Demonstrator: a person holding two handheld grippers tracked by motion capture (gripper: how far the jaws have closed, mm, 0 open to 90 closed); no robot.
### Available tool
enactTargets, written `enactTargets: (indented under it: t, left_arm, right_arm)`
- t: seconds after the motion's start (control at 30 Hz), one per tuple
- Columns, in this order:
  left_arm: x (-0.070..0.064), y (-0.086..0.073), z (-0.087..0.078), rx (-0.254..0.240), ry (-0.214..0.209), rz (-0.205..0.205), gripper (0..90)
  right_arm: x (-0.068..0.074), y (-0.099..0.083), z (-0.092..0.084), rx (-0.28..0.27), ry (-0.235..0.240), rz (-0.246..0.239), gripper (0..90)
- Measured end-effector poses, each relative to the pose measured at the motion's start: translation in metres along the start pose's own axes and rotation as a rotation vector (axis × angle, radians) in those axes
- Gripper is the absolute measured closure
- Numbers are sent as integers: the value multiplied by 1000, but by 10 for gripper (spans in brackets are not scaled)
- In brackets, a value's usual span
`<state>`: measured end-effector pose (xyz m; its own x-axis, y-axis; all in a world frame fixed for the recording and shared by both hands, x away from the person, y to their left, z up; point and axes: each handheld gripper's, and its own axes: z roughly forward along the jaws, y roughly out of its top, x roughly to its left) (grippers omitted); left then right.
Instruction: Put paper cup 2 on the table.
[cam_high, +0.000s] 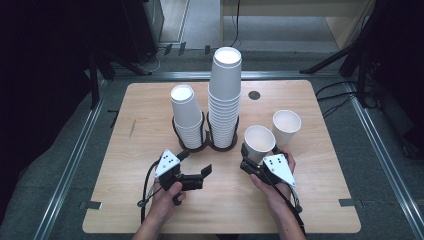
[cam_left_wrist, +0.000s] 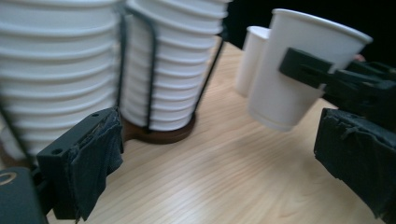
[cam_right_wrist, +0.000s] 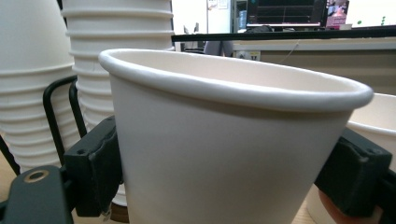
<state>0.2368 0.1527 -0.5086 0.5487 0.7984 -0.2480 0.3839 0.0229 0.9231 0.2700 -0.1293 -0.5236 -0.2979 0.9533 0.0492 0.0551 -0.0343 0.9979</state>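
Bright table, dark room all around

High view has the wooden table (cam_high: 220, 200) evenly lit from above, with soft short shadows and near-black surroundings. The left gripper view is soft — near cup stacks (cam_left_wrist: 56, 70) blurred, mild sheen on the wood. Right gripper view: the close cup (cam_right_wrist: 224, 154) stays fairly sharp, the background screens hazy.

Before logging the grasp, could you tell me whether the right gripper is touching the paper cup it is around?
Touching. In the right gripper view the right gripper has both jaws pressed flat against the sides of the paper cup, no gap showing; the left gripper view shows the cup lifted off the table.
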Motion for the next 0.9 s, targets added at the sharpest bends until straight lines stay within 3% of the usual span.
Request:
enactTargets:
  t: [0.13,0.27,0.5,0.7,0.9]
  left_arm:
    - [14,-11,-10,21,61,-11,18]
    - [28,-18,-22,25,111,-19,18]
    - [43,-25,-39,38,186,-8,18]
    - [55,-30,-53,45,235,1,18]
    - [69,-33,-62,34,274,-22,18]
  right_arm:
    - [-1,-7,6,32,-16,-42,132]
    - [-2,-10,9,44,-6,-37,131]
    - [-2,-13,14,66,6,-75,131]
    - [-7,-14,15,76,4,-102,131]
    - [-10,-16,15,100,4,-111,130]
